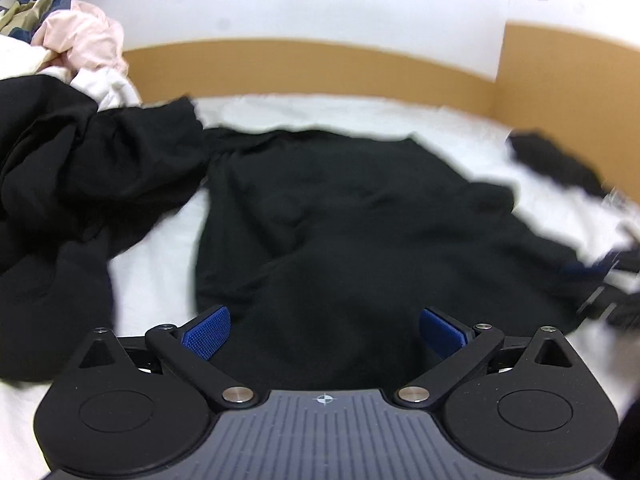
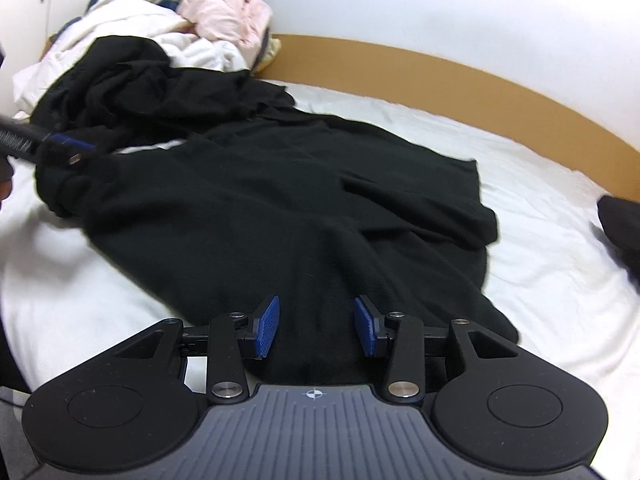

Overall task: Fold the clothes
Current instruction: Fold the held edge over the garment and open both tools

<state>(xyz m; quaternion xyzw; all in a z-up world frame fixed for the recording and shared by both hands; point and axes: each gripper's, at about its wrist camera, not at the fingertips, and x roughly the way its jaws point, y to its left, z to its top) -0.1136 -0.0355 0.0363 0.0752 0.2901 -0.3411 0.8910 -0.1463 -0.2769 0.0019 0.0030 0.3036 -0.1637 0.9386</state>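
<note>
A black garment [image 1: 340, 220] [image 2: 280, 208] lies spread flat on the white sheet [image 1: 152, 272]. My left gripper [image 1: 324, 332] hovers over its near edge with the blue pads [image 1: 208, 336] far apart and nothing pinched between them. In the right wrist view, my right gripper [image 2: 316, 328] sits low over the garment's near hem, its jaws about half open. Black cloth lies between the pads [image 2: 266, 328], which do not press on it. The left gripper [image 2: 76, 152] shows blurred at the left of that view, beside the garment's far corner.
A second crumpled black garment [image 1: 80, 168] [image 2: 140, 88] lies to the left, with a pile of pink, white and patterned clothes [image 1: 80, 36] [image 2: 224, 12] behind it. A tan wooden border [image 1: 320, 68] [image 2: 480, 80] rims the bed. Another dark item [image 2: 620, 224] lies at the right.
</note>
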